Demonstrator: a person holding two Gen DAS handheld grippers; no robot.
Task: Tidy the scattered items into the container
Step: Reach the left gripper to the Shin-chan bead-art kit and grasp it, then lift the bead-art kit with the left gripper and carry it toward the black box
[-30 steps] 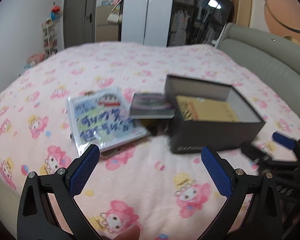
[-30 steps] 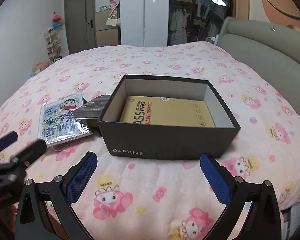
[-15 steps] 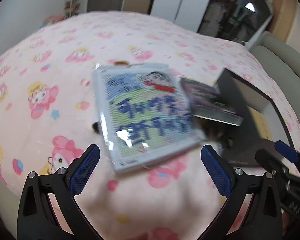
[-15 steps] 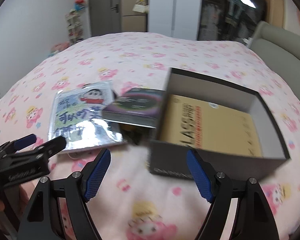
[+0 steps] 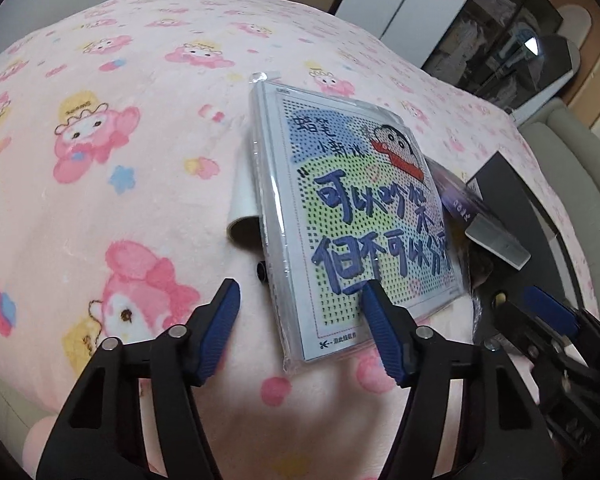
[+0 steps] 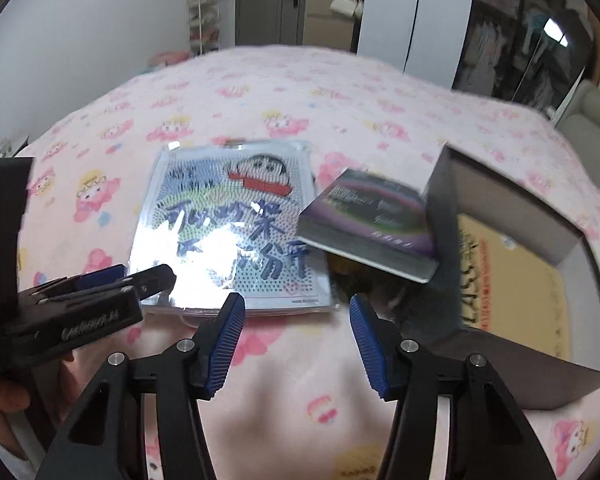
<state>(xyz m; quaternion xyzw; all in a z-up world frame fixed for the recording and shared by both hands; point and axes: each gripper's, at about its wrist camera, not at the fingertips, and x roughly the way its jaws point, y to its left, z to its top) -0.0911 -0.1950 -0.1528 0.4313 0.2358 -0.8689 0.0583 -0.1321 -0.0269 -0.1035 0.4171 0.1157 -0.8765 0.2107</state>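
Compared with a second earlier, when both grippers hung back and the whole box was in view, the left gripper had dropped in close over the kit, and its jaws, wide apart before, had narrowed but were still open, one finger over the kit's near edge and the other beside it over the blanket. Couldn't tell if the finger actually touched the plastic. The right gripper had swung left too, jaws also narrower but open and holding nothing, hovering just short of the kit's near edge. The kit was a flat clear plastic pack with a dotted cartoon picture and big blue characters, glare across its lower part in the right view. It lay on the pink blanket with a white paper roll poking out from under its left side. A small purple book sat tilted just right of it, leaning at the box, which held a yellow packet inside
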